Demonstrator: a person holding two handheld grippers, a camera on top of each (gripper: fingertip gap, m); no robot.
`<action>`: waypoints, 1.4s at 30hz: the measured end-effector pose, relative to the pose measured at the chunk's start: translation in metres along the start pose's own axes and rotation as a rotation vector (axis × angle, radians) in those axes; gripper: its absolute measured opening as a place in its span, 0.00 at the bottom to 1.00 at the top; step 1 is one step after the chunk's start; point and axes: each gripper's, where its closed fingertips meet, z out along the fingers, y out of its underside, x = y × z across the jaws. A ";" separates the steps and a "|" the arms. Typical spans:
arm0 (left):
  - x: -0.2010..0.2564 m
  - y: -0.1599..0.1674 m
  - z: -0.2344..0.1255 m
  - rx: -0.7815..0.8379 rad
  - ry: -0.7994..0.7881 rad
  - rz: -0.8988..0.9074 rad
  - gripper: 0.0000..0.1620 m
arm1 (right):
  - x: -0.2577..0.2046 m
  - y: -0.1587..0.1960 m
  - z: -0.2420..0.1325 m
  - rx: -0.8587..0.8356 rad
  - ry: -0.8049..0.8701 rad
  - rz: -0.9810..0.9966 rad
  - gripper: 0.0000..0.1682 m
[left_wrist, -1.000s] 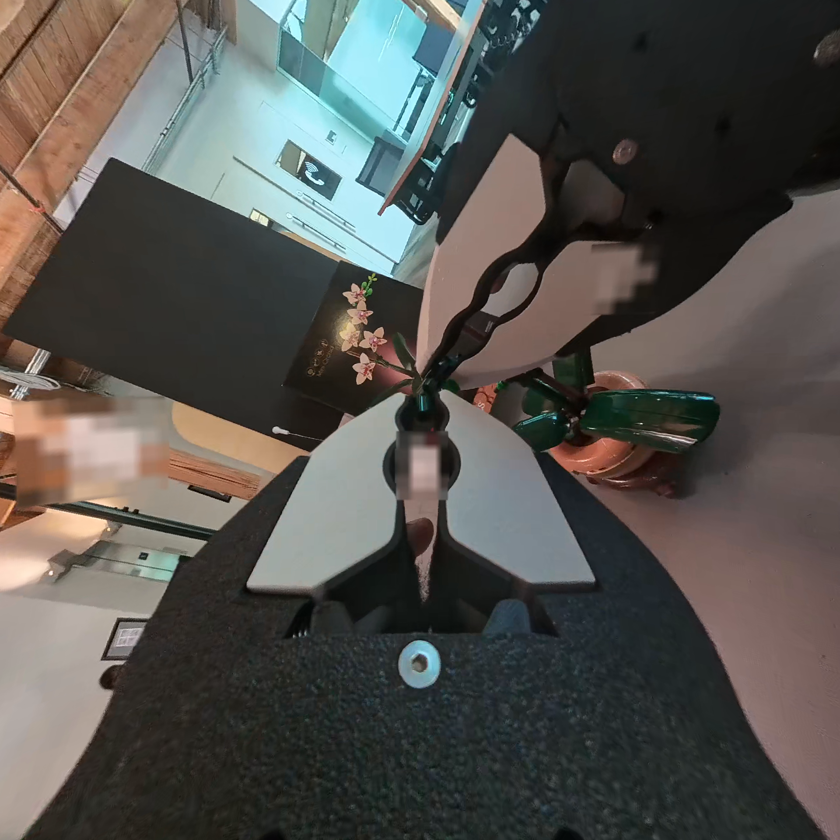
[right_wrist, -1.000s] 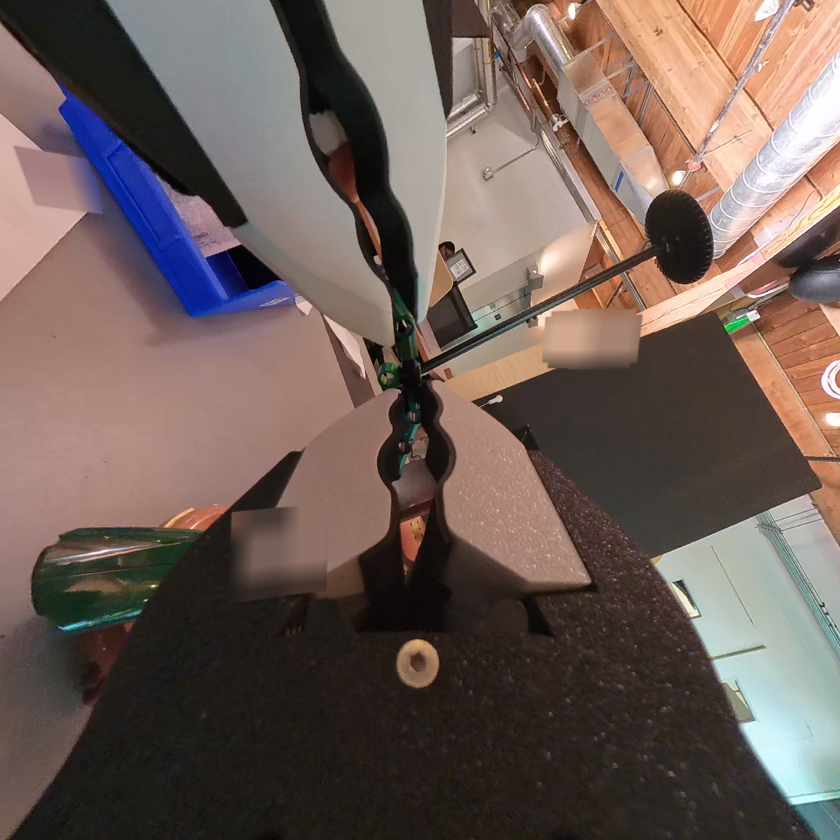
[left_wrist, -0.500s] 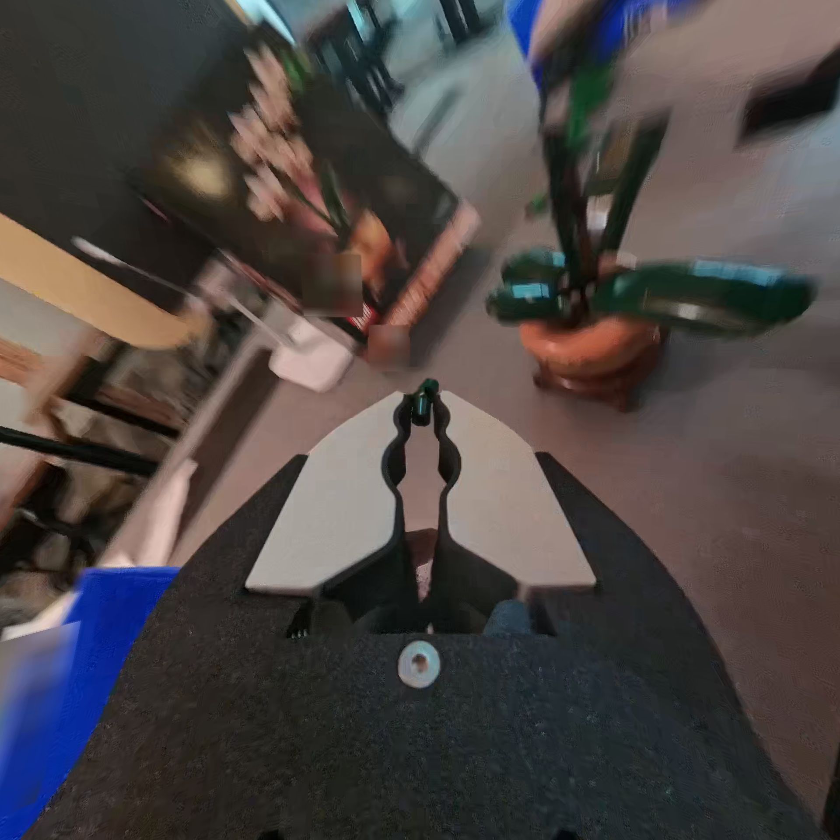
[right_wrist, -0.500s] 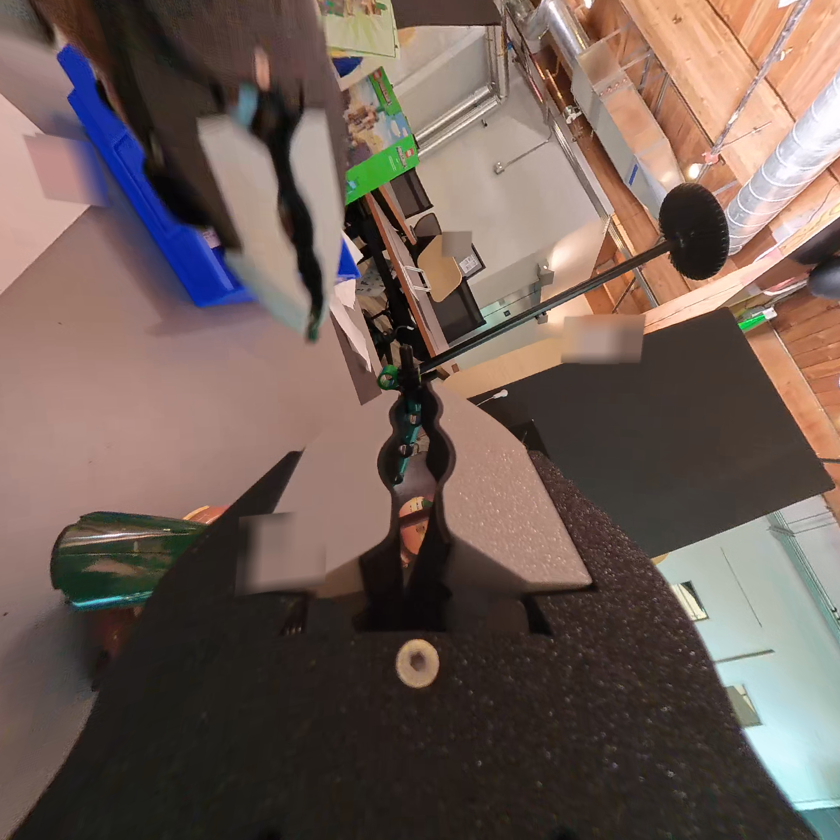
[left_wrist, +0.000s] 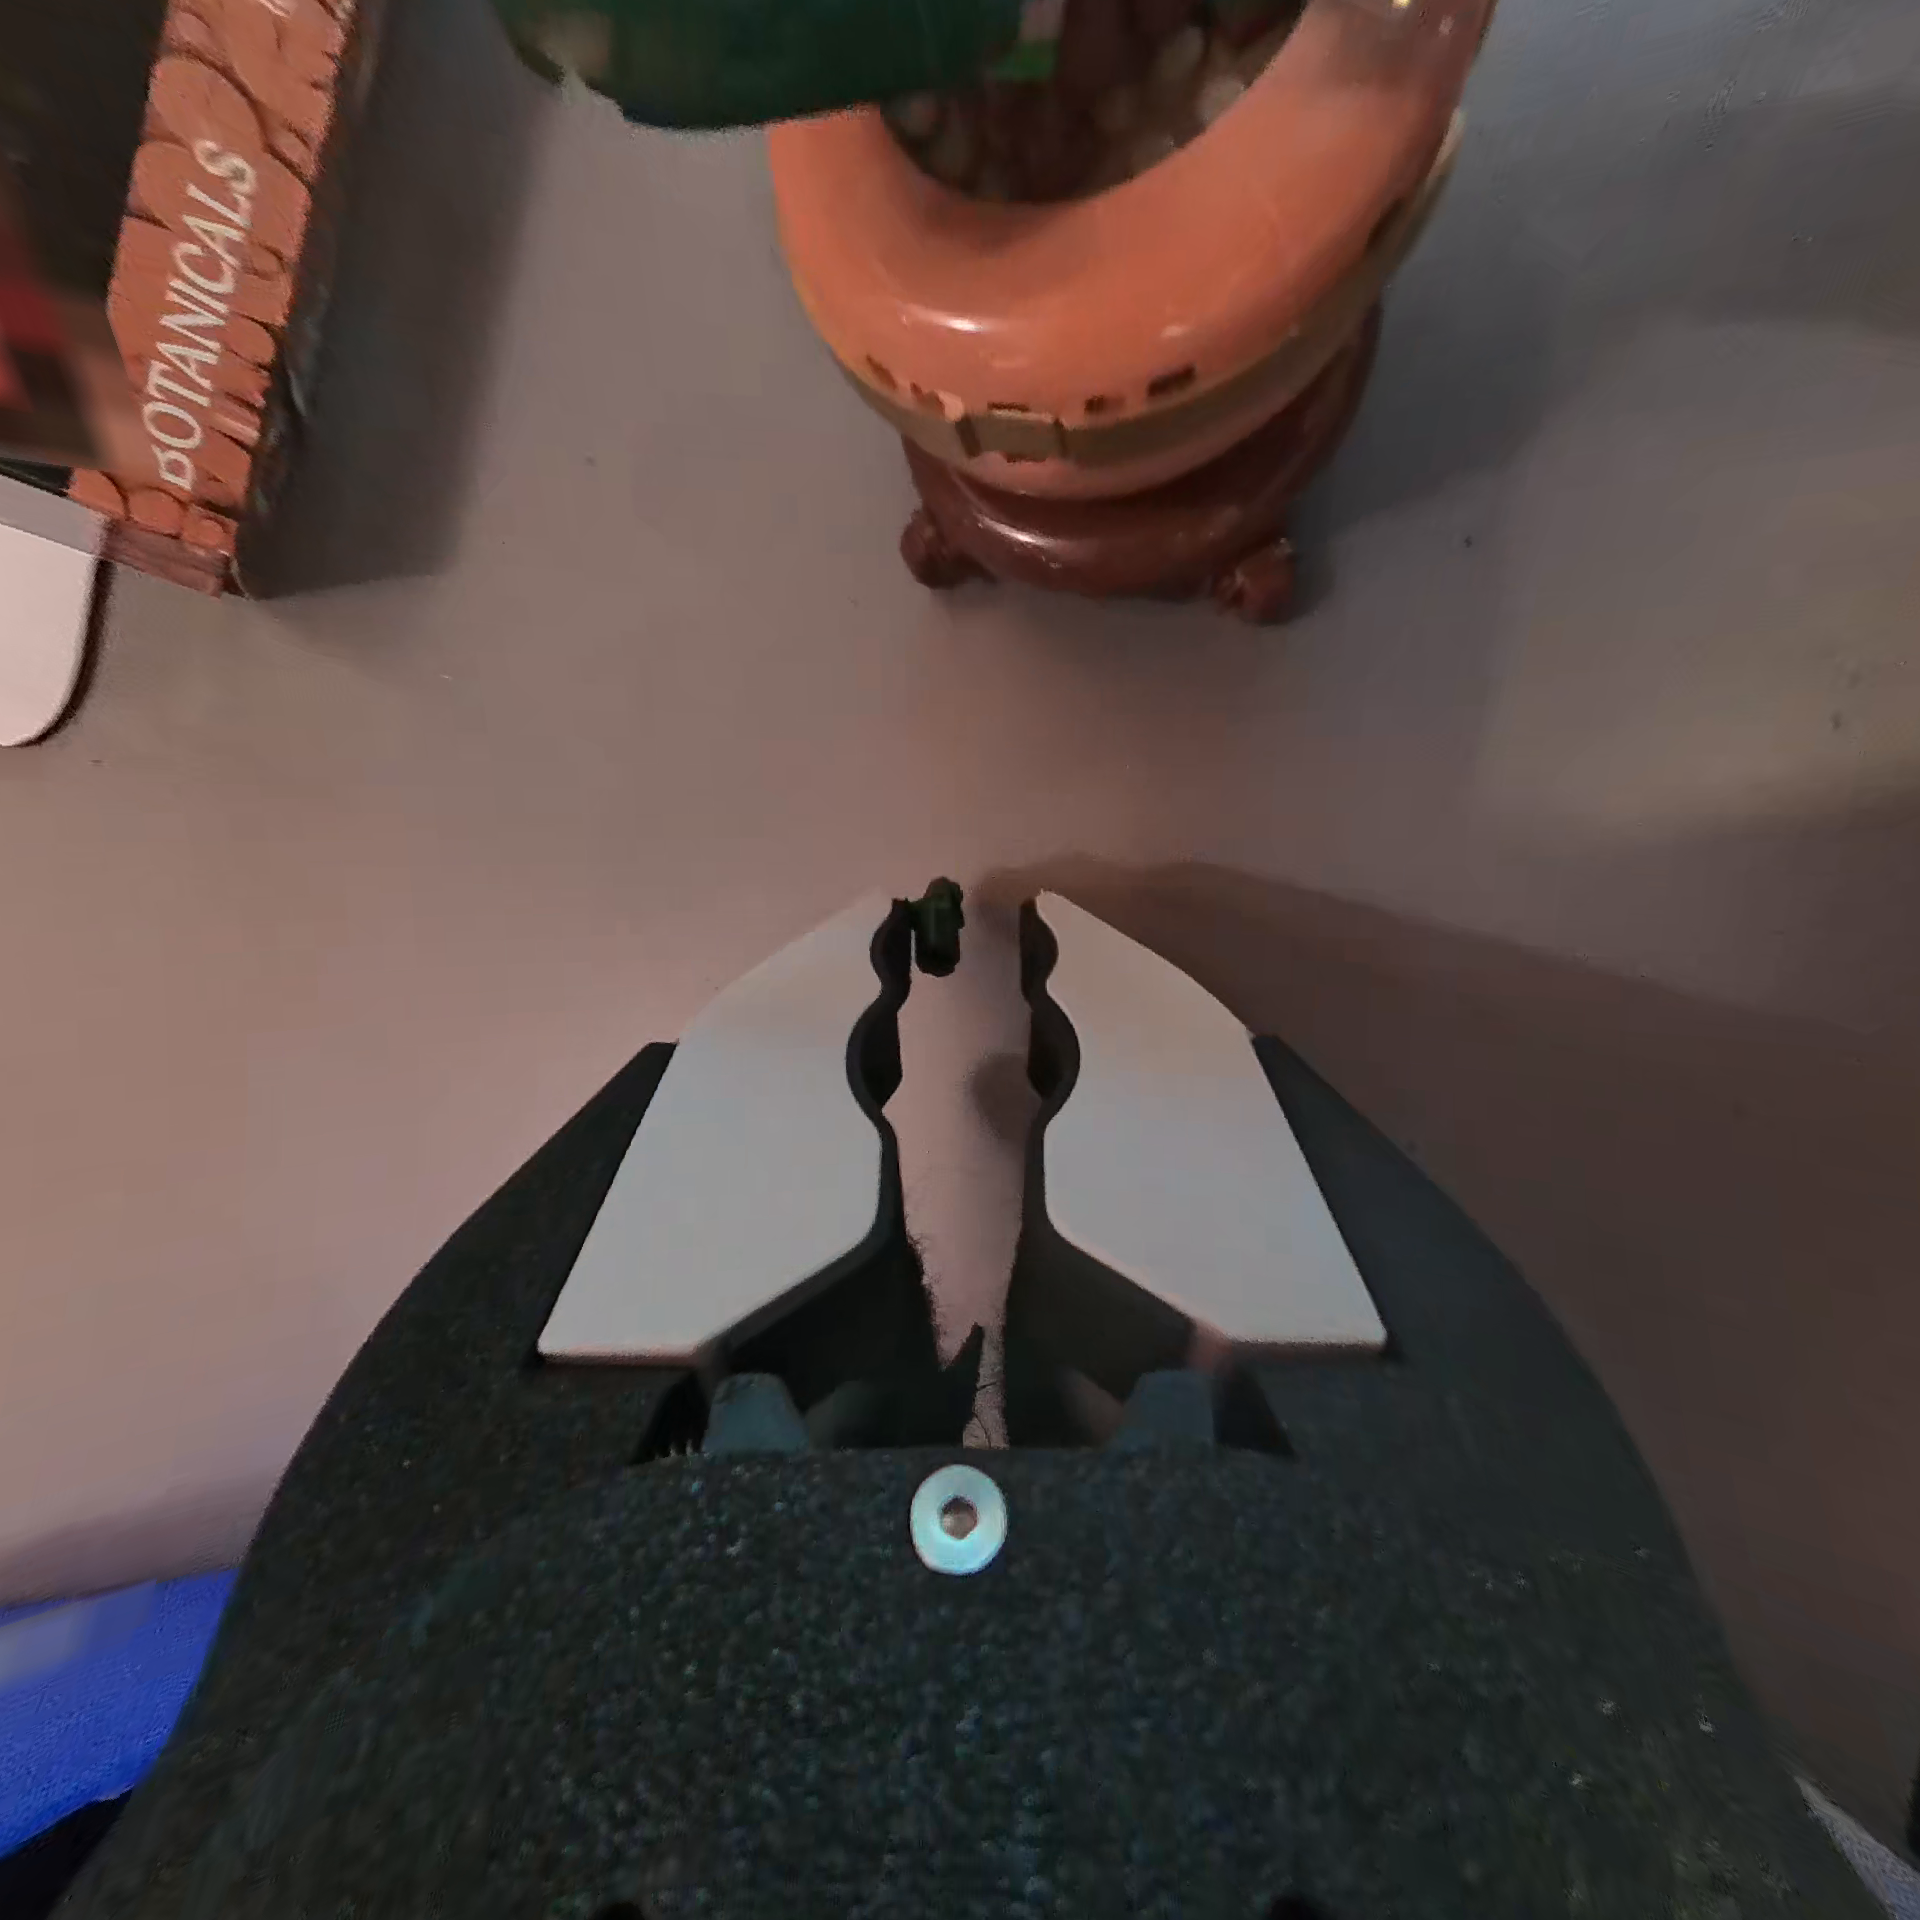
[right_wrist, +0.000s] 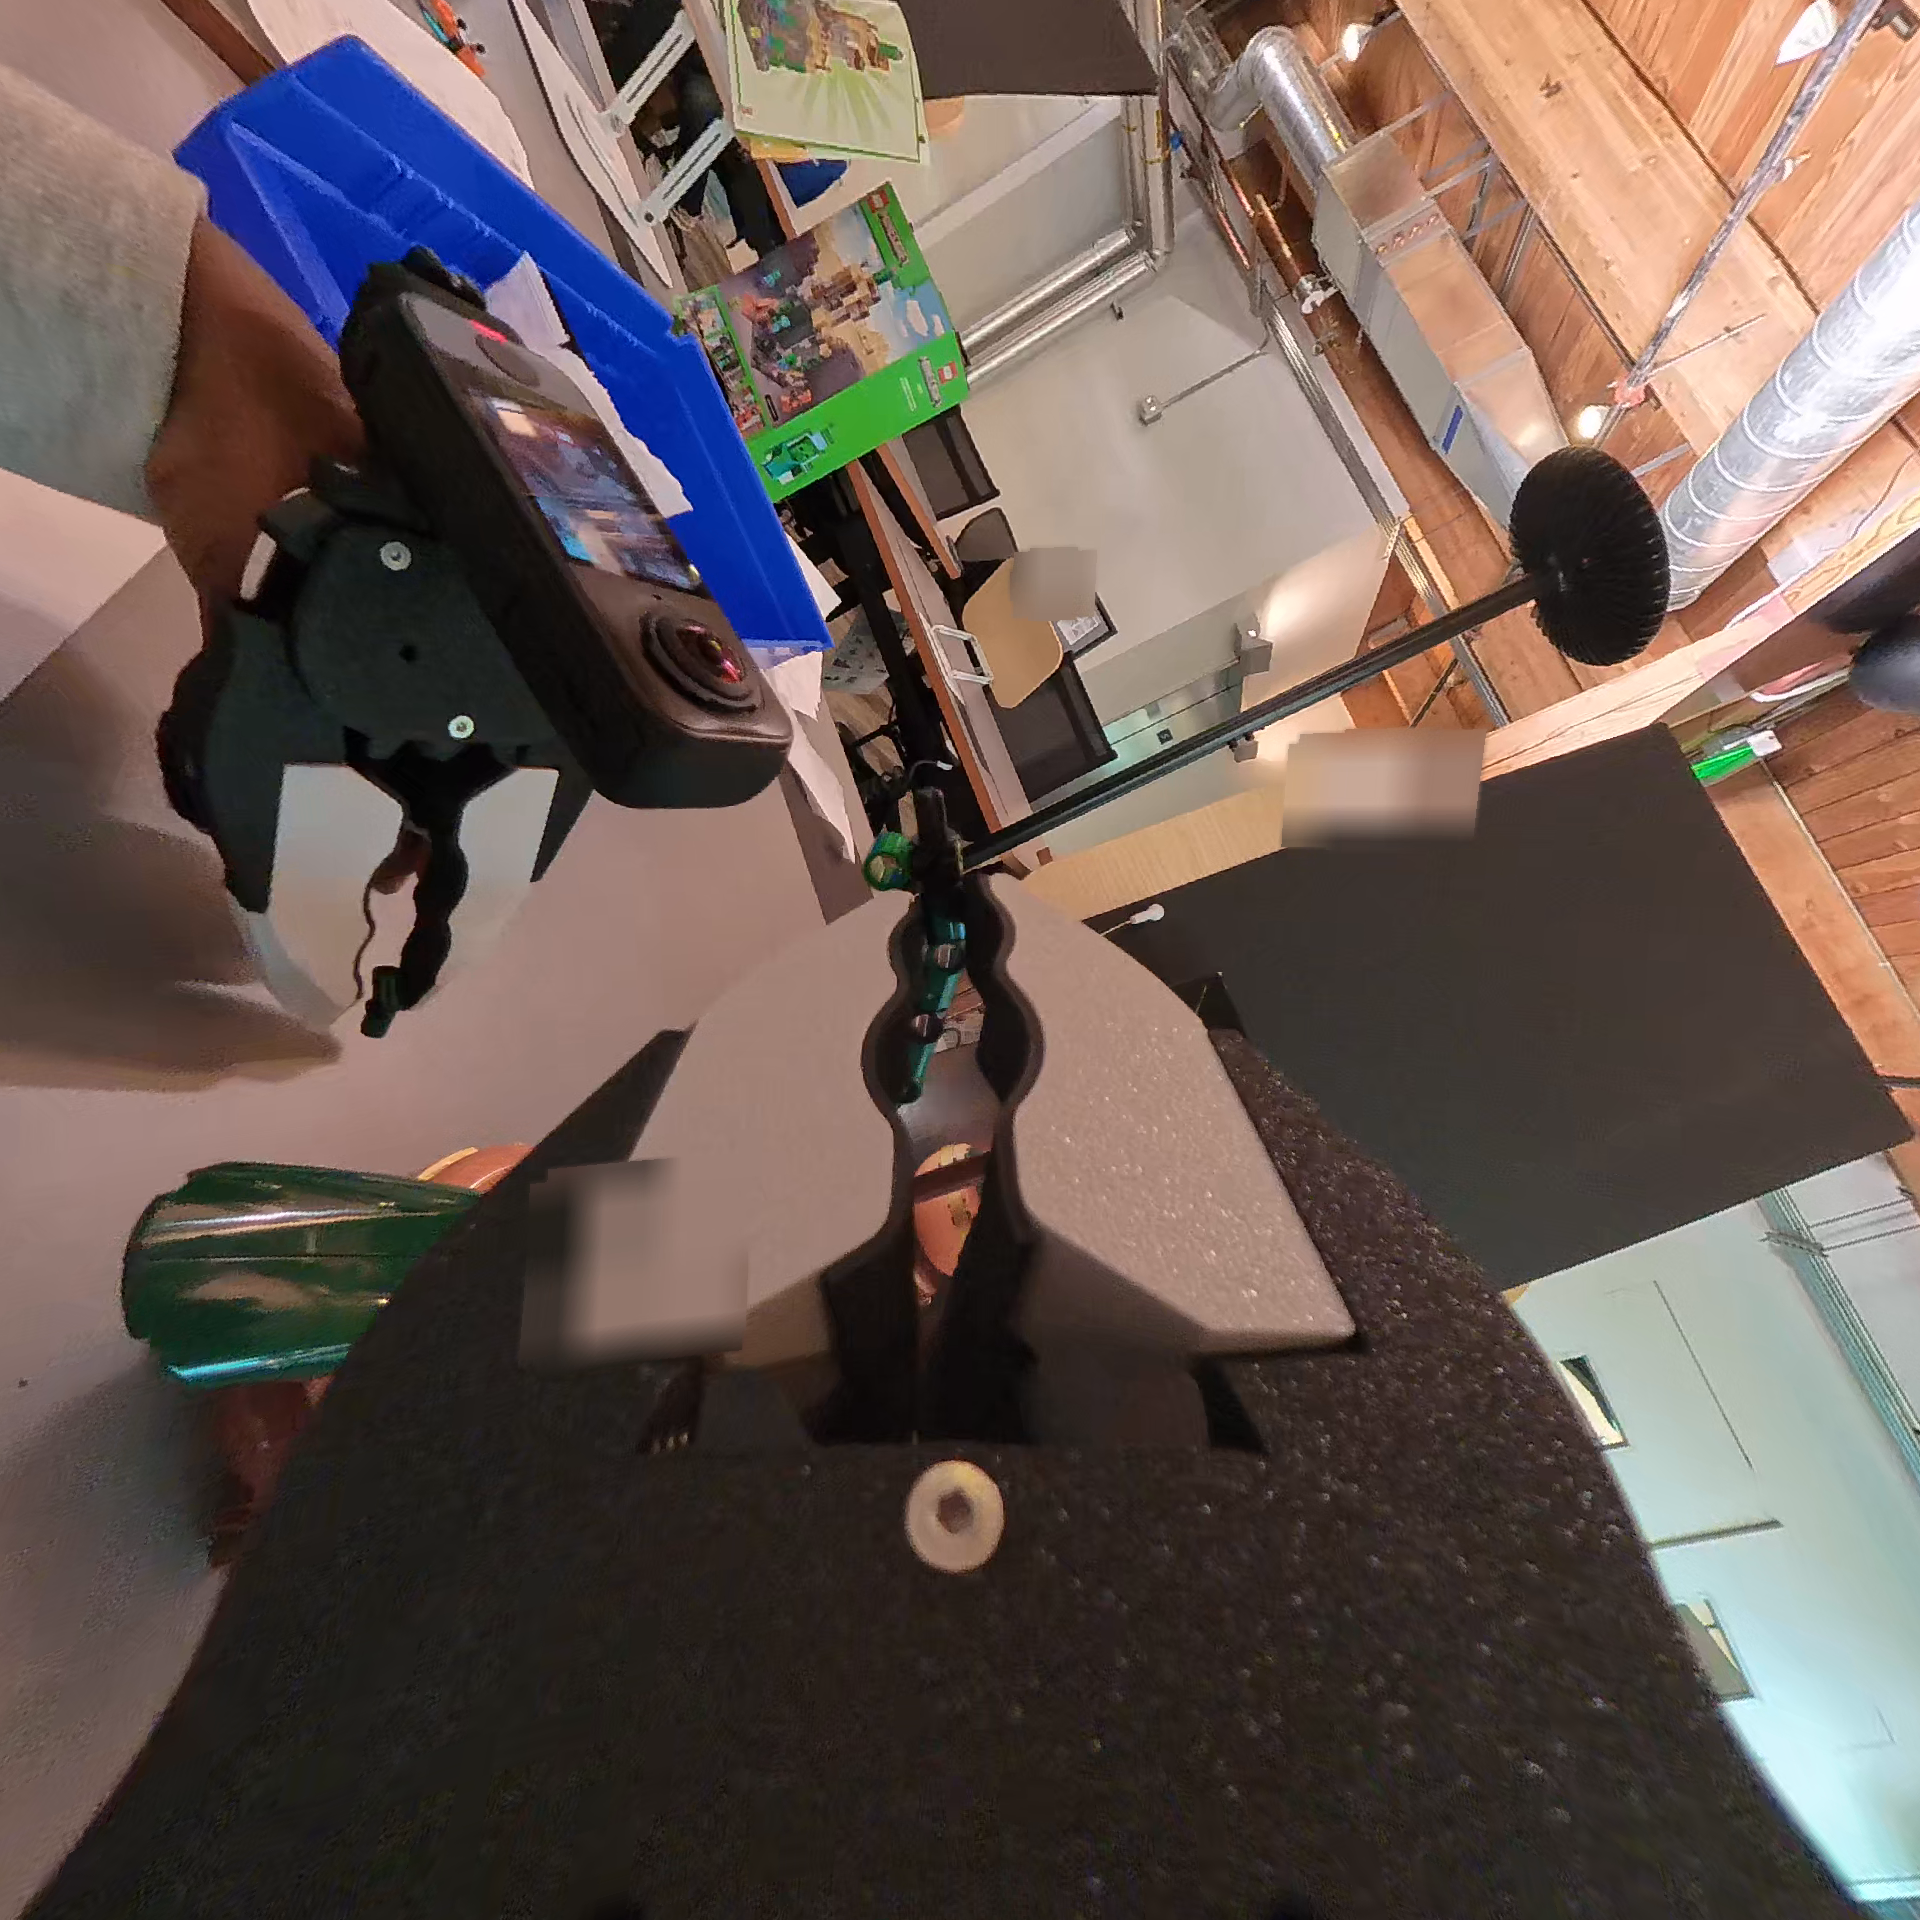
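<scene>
My left gripper (left_wrist: 961, 904) points down at the grey table (left_wrist: 520, 883), just in front of a terracotta brick-built pot (left_wrist: 1091, 312). Its jaws stand apart. A small dark green piece (left_wrist: 935, 927) sits against the left fingertip. The right wrist view shows this gripper (right_wrist: 405, 966) low over the table with the piece (right_wrist: 379, 1013) at its tip. My right gripper (right_wrist: 940, 904) is shut on a green brick-built stem (right_wrist: 935, 966) that stands up from the pot (right_wrist: 945, 1216). The stem bears a bright green ring (right_wrist: 888, 862) just past the fingertips. A dark green leaf (right_wrist: 260, 1268) spreads out at the left.
A dark product box (left_wrist: 197, 312) stands left of the pot. A blue bin (right_wrist: 499, 270) stands beyond the left gripper, which a person's hand and sleeve (right_wrist: 83, 291) hold. A black board (right_wrist: 1507, 987) and a black rod with a disc (right_wrist: 1584, 566) are at the right. One gripper's finger ends stand about 20 centimetres off the other's.
My left gripper has come away from the stem with the small green piece, swung down to the table in front of the pot and opened. My right gripper has kept hold of the stem.
</scene>
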 end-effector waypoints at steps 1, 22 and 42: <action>0.003 0.002 -0.001 -0.004 0.019 0.002 0.14 | -0.001 -0.001 0.001 0.001 -0.003 0.004 0.05; 0.008 0.003 -0.021 0.043 0.050 0.036 0.06 | 0.009 0.000 -0.009 0.012 -0.013 0.019 0.08; -0.007 -0.142 -0.151 0.734 -0.454 0.053 0.23 | 0.001 0.018 -0.016 0.040 -0.214 0.230 0.10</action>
